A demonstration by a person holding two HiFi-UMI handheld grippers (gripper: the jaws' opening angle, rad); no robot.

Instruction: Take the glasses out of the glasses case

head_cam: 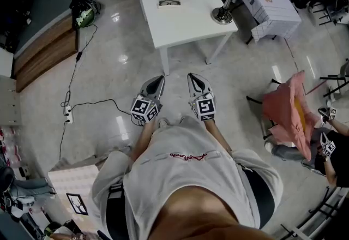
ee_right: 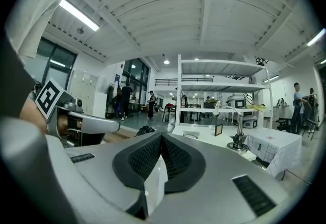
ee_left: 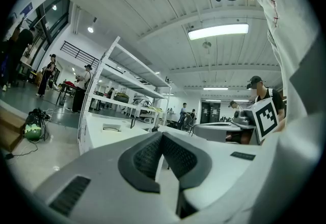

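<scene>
Facing left claw [head_cam: 159, 78], right claw [head_cam: 192, 77]: table [head_cam: 182, 29] (lamp [head_cam: 222, 15]).

The pale polished floor [head_cam: 117, 42] is shining glossy, bouncing bright light spots back. The white rectangular tabletop [head_cam: 185, 21] is looking matt and smooth, and the curved silver desk lamp [head_cam: 222, 15] on it is gleaming like polished metal. The left hand-held gripper [ee_left: 162, 134] and right hand-held gripper [ee_right: 161, 135] are both showing matt grey plastic shells with black, finely ribbed pads [ee_right: 145, 157]. The white grid-checked cover [head_cam: 270, 7] is hanging soft like cloth, and the brown floor-side panel [head_cam: 46, 54] is showing wood grain.
</scene>
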